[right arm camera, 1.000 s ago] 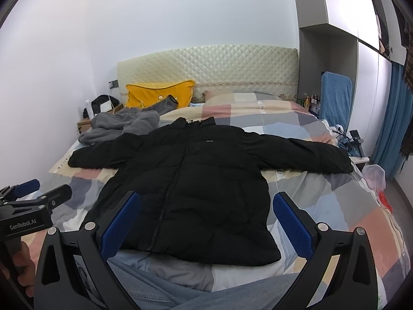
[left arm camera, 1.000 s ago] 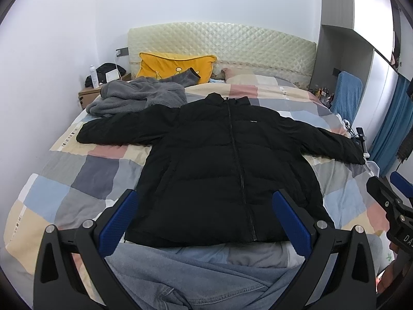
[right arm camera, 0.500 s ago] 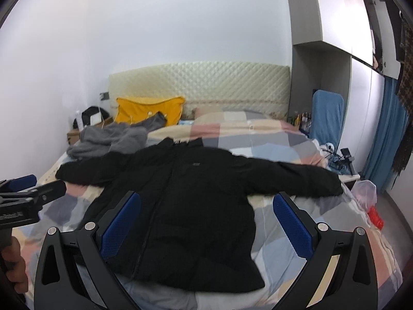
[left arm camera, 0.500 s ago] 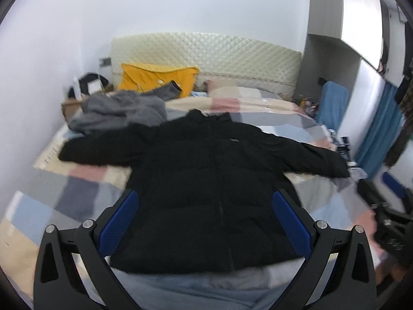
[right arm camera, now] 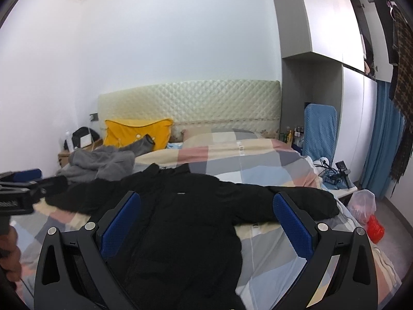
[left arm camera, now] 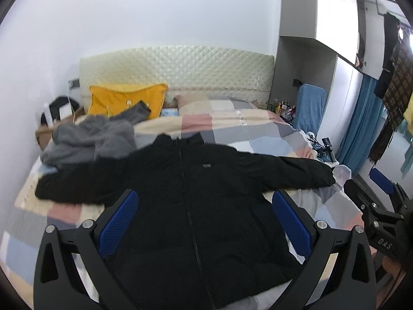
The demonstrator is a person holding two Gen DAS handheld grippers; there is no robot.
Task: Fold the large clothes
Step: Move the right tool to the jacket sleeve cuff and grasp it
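Black puffer jacket [left arm camera: 196,206] lies flat on the bed [left arm camera: 258,131], front up, zipped, both sleeves spread to 9 and 3 o'clock. Nothing folded yet; judged approach step. Left gripper [left arm camera: 204,222] spread wide, empty, above the hem. Right gripper [right arm camera: 206,222] also wide, empty. Next move likely needs a sleeve cuff pinched and carried across the chest. Grey garment [left arm camera: 90,139] heaped at 10 o'clock.

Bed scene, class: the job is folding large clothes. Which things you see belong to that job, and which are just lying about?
Part of the job:
- black jacket, spread flat, sleeves out
- left gripper, open
- right gripper, open
- bed, the work surface

Lying about:
- grey garment, crumpled, maybe next
- yellow pillow
- red bag on the floor
- blue curtain
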